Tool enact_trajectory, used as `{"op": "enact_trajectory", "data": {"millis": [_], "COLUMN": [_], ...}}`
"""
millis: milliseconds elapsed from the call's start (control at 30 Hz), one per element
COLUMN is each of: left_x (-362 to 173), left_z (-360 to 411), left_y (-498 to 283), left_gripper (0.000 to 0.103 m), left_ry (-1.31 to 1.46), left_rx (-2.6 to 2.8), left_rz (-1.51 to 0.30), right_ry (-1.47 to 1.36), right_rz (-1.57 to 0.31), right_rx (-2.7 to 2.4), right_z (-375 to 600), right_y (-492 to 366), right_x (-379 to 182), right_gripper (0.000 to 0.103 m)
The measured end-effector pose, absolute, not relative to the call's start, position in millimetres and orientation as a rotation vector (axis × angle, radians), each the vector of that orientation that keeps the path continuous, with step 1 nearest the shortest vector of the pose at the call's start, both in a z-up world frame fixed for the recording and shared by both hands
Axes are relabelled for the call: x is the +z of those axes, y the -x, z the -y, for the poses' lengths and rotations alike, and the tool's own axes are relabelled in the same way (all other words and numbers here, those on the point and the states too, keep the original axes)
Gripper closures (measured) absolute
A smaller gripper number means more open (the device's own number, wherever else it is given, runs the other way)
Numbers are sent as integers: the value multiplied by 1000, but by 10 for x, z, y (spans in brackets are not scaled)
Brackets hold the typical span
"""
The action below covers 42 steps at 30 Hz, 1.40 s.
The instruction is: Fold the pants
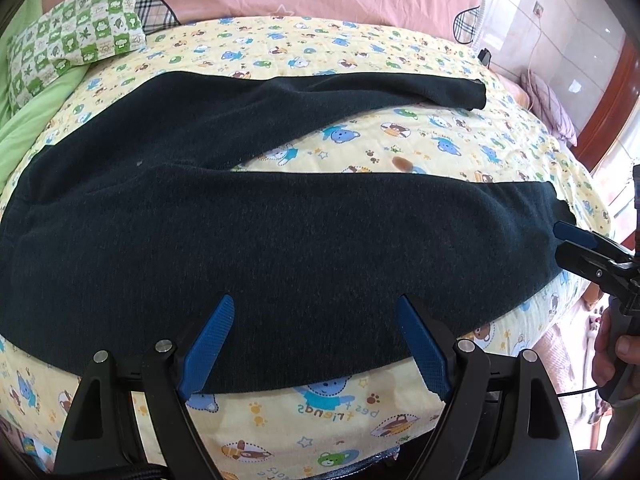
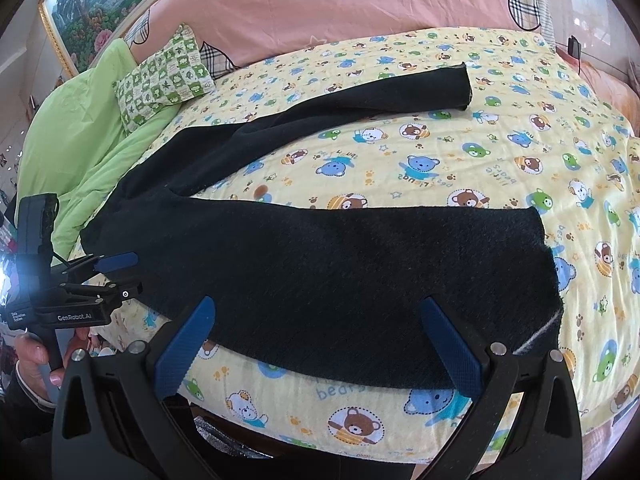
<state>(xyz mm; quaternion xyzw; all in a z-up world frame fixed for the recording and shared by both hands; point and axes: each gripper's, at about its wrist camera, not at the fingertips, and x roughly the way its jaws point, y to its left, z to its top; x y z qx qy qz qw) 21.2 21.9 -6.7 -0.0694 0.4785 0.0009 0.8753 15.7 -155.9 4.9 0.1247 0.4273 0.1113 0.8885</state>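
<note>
Basically both tongs wide apart, gripping nothing. Left gripper hovers at the near edge of the dark pants, blue fingers spread above the near leg's hem side. Right gripper same stance over the near leg closer to the cuff, jaws spread. Pants lie flat on the bear-print sheet, legs splayed in a V, far leg angled away, waistband end near the green blanket. Checked pillow behind. Judgement: no fold made yet; all folding left, likely starting with bringing one leg onto the other.
</note>
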Motion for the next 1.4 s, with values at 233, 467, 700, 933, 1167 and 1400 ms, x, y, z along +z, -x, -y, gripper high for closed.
{"op": "enact_trajectory", "data": {"millis": [233, 467, 700, 933, 1167, 1400], "left_x": [-7, 214, 390, 416, 346, 280], "left_z": [-231, -319, -392, -493, -581, -589], "left_y": [-382, -683, -1064, -1643, -2253, -2771], "left_gripper": [19, 19, 19, 19, 19, 20], "left_ry": [109, 82, 56, 29, -10, -77], "left_rx": [-18, -50, -95, -150, -180, -281], "left_rz": [-1001, -967, -945, -966, -1026, -1042], "right_ry": [-258, -295, -334, -357, -388, -400], "right_rz": [-877, -847, -832, -825, -844, -858], "right_rx": [225, 234, 242, 218, 193, 173], "right_z": [1608, 1769, 1976, 2219, 2514, 2747], "right_y": [-273, -576, -980, -1402, -1809, -2123], "right_x": [82, 192, 317, 381, 375, 361], "right_gripper": [0, 0, 0, 0, 4, 6]}}
